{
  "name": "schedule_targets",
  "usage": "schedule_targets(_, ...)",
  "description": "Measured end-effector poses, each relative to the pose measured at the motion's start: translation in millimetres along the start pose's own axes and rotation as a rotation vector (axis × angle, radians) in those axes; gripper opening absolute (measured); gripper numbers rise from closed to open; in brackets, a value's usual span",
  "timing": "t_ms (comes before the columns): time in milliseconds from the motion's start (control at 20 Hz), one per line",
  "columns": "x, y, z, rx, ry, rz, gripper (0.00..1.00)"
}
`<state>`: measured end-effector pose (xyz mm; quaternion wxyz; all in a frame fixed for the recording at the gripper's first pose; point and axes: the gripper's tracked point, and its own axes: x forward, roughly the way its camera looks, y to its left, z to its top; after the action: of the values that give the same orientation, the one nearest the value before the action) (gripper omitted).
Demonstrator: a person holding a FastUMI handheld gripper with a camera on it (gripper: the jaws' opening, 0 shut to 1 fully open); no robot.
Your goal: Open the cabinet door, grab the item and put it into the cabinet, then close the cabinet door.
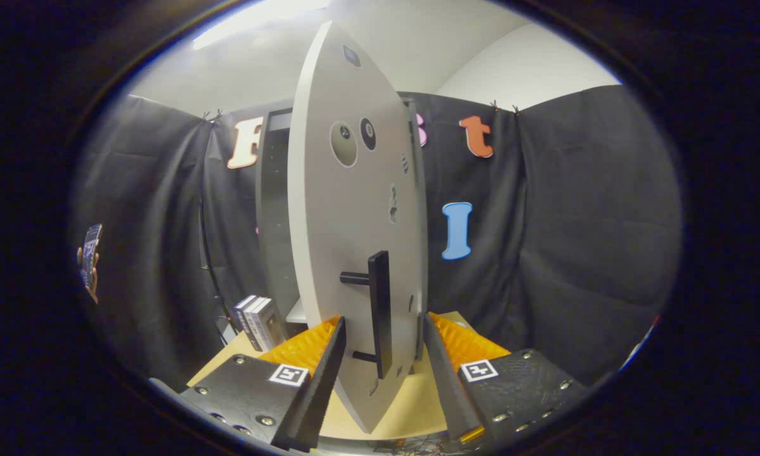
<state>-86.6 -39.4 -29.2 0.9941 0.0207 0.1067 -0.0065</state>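
Your gripper point(380, 354) has its 2 fingers spread apart, and the door's handle point(380, 310) stands in the gap between them. Neither finger presses on the handle, so the jaws are open and hold nothing. The left finger sits close to the door's edge, and the right finger is just past the handle on the other side.

The cabinet door point(354, 221) is swung partly open and you see it almost edge-on, with the handle's 2 short posts pointing toward the left. Under it is the wooden table point(411, 405).

The risk here is in the closing. If you squeeze now, a finger can catch the door edge instead of the handle bar, and then the grip slips when you pull. If you pull straight back and do not follow the arc of the door, the handle can twist out, or the cabinet point(272, 240) can slide on the table.

Beyond the left finger, beside the cabinet, stands a small boxed item point(256, 322), upright on the table. I judge this is the thing to put inside. It is near the open cabinet front, so a wide swing of the door or of your wrist can knock it over.
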Motion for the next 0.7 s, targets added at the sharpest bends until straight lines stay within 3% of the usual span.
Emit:
schedule_targets(300,32.5,58.7,3.8,0.041,-0.018,0.090,0.73)
schedule_targets(700,79.8,103.7,1.0,0.029,-0.036,0.074,0.82)
